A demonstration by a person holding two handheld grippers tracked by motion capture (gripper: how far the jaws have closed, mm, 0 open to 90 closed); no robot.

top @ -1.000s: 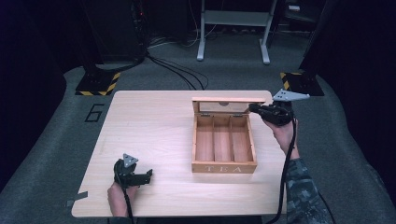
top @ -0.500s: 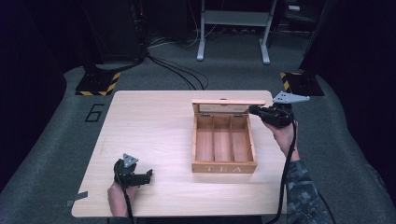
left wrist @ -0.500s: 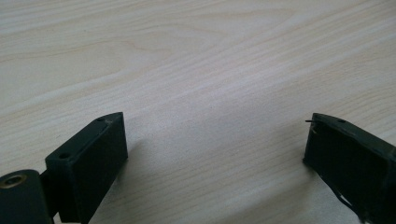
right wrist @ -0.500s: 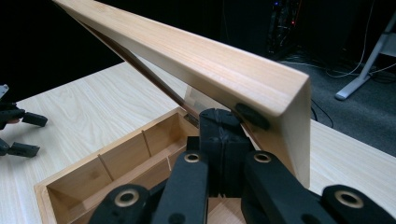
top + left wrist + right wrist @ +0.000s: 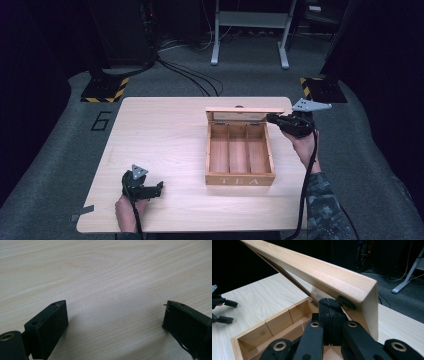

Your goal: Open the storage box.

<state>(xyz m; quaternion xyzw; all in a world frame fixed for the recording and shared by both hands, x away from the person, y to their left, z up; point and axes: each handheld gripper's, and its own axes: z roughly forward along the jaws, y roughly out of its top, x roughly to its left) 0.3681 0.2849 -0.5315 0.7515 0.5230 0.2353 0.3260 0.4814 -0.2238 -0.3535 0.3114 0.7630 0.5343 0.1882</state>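
A wooden box lettered TEA stands on the right half of the table, with three empty compartments. Its lid is raised, hinged at the far side. My right gripper is shut, its jaws pressed together with nothing between them, and its tip sits against the underside of the lid's right corner. In the right gripper view the lid slants over the closed jaw tips above the box. My left gripper rests near the table's front left, open, with bare tabletop between its jaws.
The light wooden table has wide free room left of the box. Grey floor surrounds it, with cables, a yellow-and-black striped stand base and a metal frame beyond the far edge.
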